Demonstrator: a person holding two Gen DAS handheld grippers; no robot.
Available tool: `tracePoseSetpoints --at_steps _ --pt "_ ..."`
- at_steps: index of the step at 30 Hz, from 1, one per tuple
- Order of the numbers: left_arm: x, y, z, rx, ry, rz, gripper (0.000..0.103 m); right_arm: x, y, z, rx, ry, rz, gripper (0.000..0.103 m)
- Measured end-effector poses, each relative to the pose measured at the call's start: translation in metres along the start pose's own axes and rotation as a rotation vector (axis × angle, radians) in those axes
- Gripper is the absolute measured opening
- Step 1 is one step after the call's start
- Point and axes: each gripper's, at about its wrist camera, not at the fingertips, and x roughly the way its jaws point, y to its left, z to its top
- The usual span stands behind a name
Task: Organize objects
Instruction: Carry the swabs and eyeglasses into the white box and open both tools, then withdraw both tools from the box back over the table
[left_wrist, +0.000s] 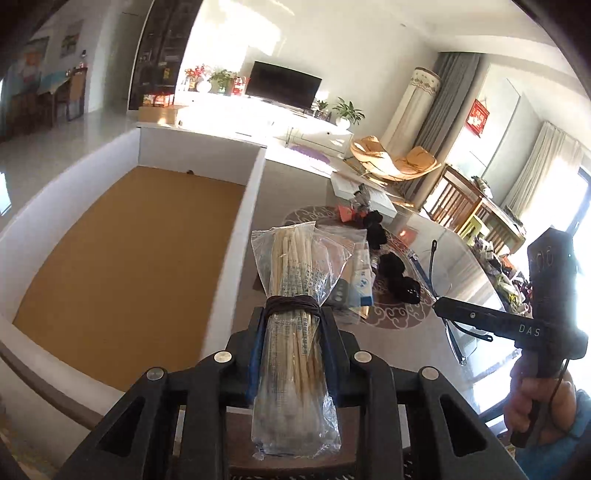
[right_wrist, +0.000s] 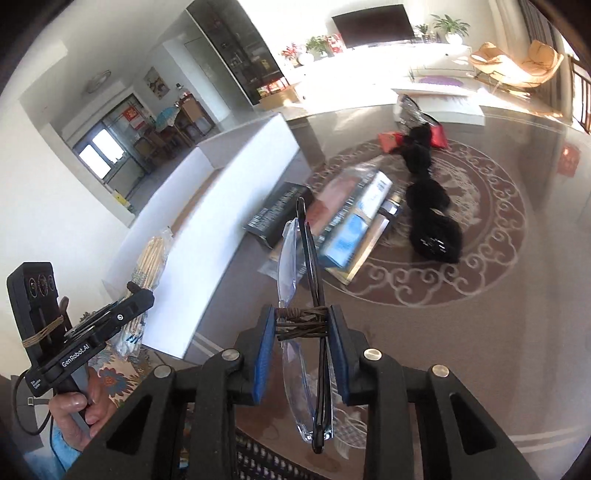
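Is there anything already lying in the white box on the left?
No: in the left wrist view the white box shows only its bare brown floor, while the bag of swabs sits in the left gripper's jaws.

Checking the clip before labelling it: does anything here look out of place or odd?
Nothing damaged or spilled. Each claw is mid-carry: the left claw holds a bagged bundle of sticks, the right claw holds folded glasses. The white box holds nothing visible, while loose items sit heaped on the table.

- The bag (left_wrist: 291, 273) was clear, crinkled plastic around pale wooden sticks.
- The glasses (right_wrist: 303, 295) had glossy transparent lenses.
- The box floor (left_wrist: 129, 266), left of frame, looked matt cork-brown.
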Motion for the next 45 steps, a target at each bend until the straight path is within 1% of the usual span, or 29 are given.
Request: tracePoseSetpoints --at_steps 2,3,5,8,10,11,12,13,14,15,17,19,20,22,23,24,25,26,27,28,30,32,33,34,36,39,42,45 --pt "-0.013 0.034 0.013 -0.028 -0.026 0.087 0.028 0.021 0.043 0.020 -0.052 -0.004 0.070 0.029" --pt "-0.014 0.051 0.018 -0.047 -0.026 0.126 0.028 0.033 0.064 0.029 -0.074 -0.004 0.099 0.029" --pt "-0.014 0.083 0.027 -0.085 -0.015 0.179 0.028 0.059 0.103 0.044 -0.116 0.000 0.140 0.029" --pt "-0.003 0.117 0.033 -0.089 0.015 0.275 0.028 0.104 0.148 0.056 -0.144 0.033 0.171 0.029" --pt "0.008 0.131 0.033 -0.080 0.055 0.325 0.029 0.131 0.169 0.058 -0.167 0.049 0.158 0.031" --pt "0.014 0.136 0.033 -0.080 0.077 0.345 0.034 0.145 0.176 0.058 -0.169 0.063 0.150 0.032" --pt "0.017 0.140 0.032 -0.082 0.089 0.368 0.046 0.158 0.178 0.056 -0.160 0.089 0.146 0.040" --pt "0.017 0.142 0.030 -0.085 0.087 0.393 0.054 0.168 0.178 0.055 -0.139 0.110 0.143 0.057" --pt "0.014 0.142 0.027 -0.088 0.070 0.414 0.069 0.171 0.175 0.053 -0.117 0.108 0.145 0.062" --pt "0.010 0.142 0.024 -0.093 0.046 0.423 0.076 0.170 0.169 0.051 -0.100 0.091 0.153 0.064" --pt "0.000 0.135 0.021 -0.105 0.007 0.402 0.076 0.157 0.157 0.044 -0.102 0.050 0.156 0.066" --pt "-0.011 0.114 0.016 -0.104 -0.025 0.348 0.076 0.135 0.140 0.036 -0.134 -0.009 0.105 0.077" --pt "-0.014 0.099 0.015 -0.094 -0.032 0.310 0.076 0.122 0.128 0.031 -0.149 -0.045 0.071 0.080" --pt "-0.019 0.059 0.008 -0.051 -0.042 0.220 0.076 0.095 0.101 0.018 -0.172 -0.111 -0.016 0.092" --pt "-0.019 0.037 0.005 -0.020 -0.044 0.169 0.077 0.080 0.087 0.010 -0.180 -0.137 -0.069 0.095" --pt "-0.017 0.013 -0.001 0.011 -0.041 0.118 0.082 0.066 0.069 0.001 -0.186 -0.155 -0.125 0.097" --pt "-0.013 -0.010 -0.009 0.042 -0.029 0.068 0.088 0.055 0.050 -0.008 -0.189 -0.166 -0.185 0.097" --pt "-0.006 -0.031 -0.017 0.069 -0.014 0.016 0.099 0.045 0.032 -0.017 -0.190 -0.170 -0.246 0.097" --pt "0.004 -0.051 -0.027 0.094 0.000 -0.030 0.103 0.035 0.011 -0.024 -0.188 -0.168 -0.304 0.097" --pt "0.017 -0.068 -0.038 0.118 0.019 -0.056 0.103 0.025 -0.009 -0.034 -0.178 -0.158 -0.361 0.097" --pt "0.051 -0.094 -0.060 0.164 0.085 -0.054 0.103 0.012 -0.048 -0.051 -0.136 -0.114 -0.447 0.097" --pt "0.087 -0.107 -0.076 0.176 0.156 -0.030 0.103 0.002 -0.083 -0.066 -0.087 -0.080 -0.494 0.097" --pt "0.100 -0.110 -0.082 0.175 0.185 -0.015 0.103 -0.001 -0.102 -0.067 -0.070 -0.068 -0.514 0.097" --pt "0.113 -0.112 -0.085 0.175 0.203 -0.002 0.103 -0.003 -0.112 -0.072 -0.057 -0.058 -0.535 0.097" --pt "0.124 -0.117 -0.084 0.191 0.199 0.019 0.103 -0.002 -0.134 -0.079 -0.035 -0.042 -0.562 0.097" --pt "0.134 -0.125 -0.077 0.247 0.159 0.062 0.103 0.001 -0.149 -0.085 -0.006 -0.025 -0.568 0.097" --pt "0.148 -0.123 -0.070 0.281 0.161 0.087 0.103 0.011 -0.153 -0.087 0.017 0.002 -0.566 0.098" --pt "0.157 -0.115 -0.067 0.259 0.179 0.069 0.103 0.012 -0.147 -0.086 0.006 -0.008 -0.580 0.099"
